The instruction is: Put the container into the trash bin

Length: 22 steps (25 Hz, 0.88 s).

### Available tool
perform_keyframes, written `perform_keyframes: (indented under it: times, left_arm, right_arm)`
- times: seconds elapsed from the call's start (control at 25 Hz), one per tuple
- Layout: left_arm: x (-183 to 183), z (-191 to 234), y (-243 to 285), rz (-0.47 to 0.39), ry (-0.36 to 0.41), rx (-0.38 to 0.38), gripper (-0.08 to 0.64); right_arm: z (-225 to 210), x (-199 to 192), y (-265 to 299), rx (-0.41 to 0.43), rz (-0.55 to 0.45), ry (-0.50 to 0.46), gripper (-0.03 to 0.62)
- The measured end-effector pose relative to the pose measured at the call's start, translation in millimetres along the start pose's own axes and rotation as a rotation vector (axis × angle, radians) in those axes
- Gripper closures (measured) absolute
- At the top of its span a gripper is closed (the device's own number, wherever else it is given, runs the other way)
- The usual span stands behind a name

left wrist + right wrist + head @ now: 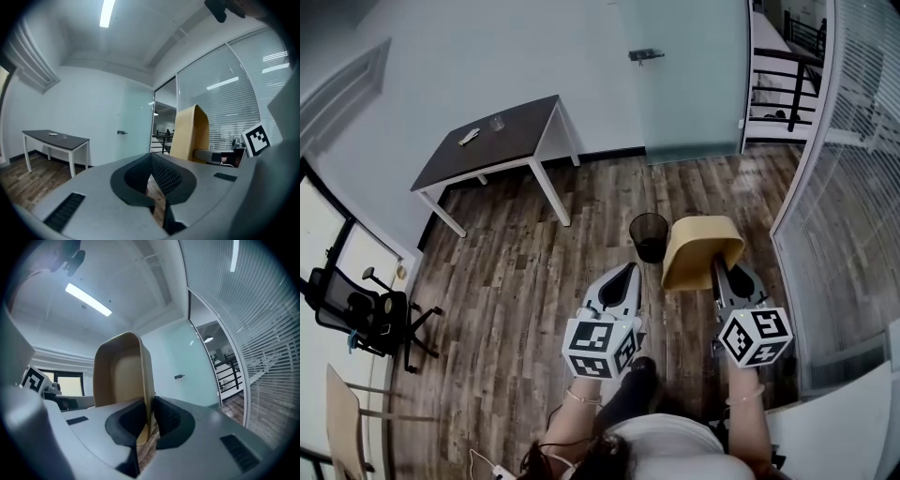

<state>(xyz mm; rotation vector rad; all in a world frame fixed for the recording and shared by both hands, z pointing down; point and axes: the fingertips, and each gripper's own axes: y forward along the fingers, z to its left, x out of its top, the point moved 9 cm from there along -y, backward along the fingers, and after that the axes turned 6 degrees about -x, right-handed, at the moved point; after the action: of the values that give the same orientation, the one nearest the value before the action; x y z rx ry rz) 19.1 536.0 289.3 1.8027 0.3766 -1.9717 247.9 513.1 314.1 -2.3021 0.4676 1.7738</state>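
Right gripper [149,414] is clamping the tan container [698,246] by its wall, jaws nearly together — left gripper [151,159] is hovering closed, empty, near the trash bin [649,234].

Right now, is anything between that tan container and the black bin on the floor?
Nothing visible. The tan plastic container, pinched by the right gripper, hangs just beside the round black mesh trash bin.

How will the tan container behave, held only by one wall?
Probably light: the right gripper holds the container by one thin wall alone. Likely fairly stiff: that wall shows no bend at the jaws. It might pivot or slip, being pinched at one edge.
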Motion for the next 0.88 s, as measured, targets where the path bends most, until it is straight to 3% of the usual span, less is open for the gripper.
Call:
perform_keyframes:
  times: [0.52,0.88]
  left_arm:
    - [22,140,113,0.01,0.022,-0.094,0.541]
    - [44,232,152,0.016,0.039,-0.117,0.541]
  right_arm:
    - [12,2,180,-0.049,0.022,-0.052,0.565]
    - [37,9,273,-0.103,-0.004,-0.045,0.569]
